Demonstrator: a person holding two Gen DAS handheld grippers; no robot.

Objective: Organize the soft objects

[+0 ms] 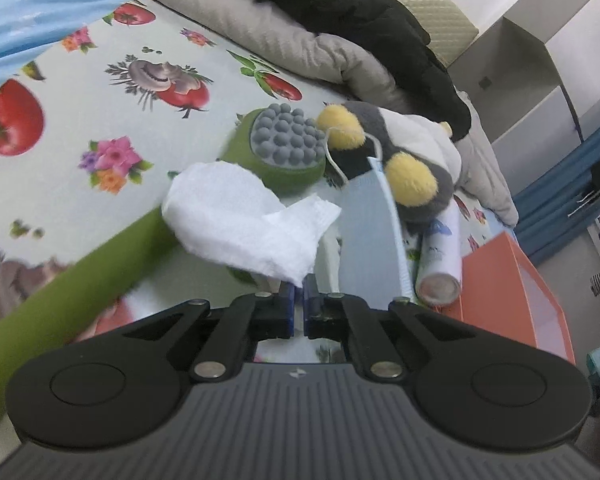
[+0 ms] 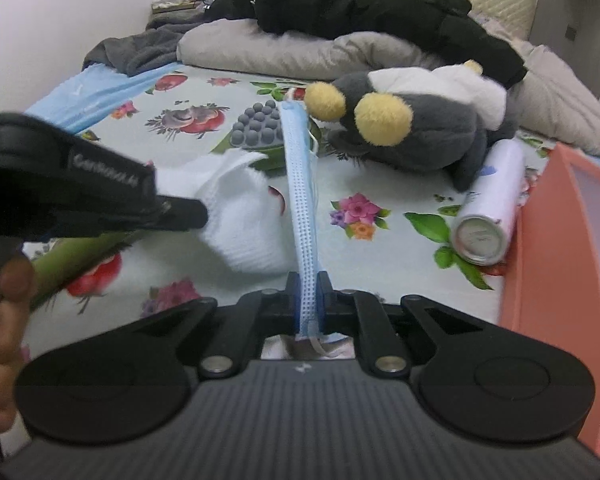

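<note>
My left gripper (image 1: pixel 299 292) is shut on a white tissue (image 1: pixel 244 216) and holds it above the bed; it also shows in the right wrist view (image 2: pixel 244 216), with the left gripper (image 2: pixel 196 214) at its left. My right gripper (image 2: pixel 307 280) is shut on a blue face mask (image 2: pixel 300 184), held on edge; the mask also shows in the left wrist view (image 1: pixel 388 216). A grey plush penguin with yellow feet (image 2: pixel 412 128) (image 1: pixel 400 152) lies on the bed beyond both.
A green massage stick with a grey knobbed head (image 1: pixel 286 144) (image 2: pixel 256 126) lies on the flowered sheet (image 1: pixel 100 112). A white spray can (image 2: pixel 488 208) lies beside an orange box (image 2: pixel 556 280) at the right. Grey pillow (image 2: pixel 276 52) and black jacket (image 2: pixel 364 8) lie behind.
</note>
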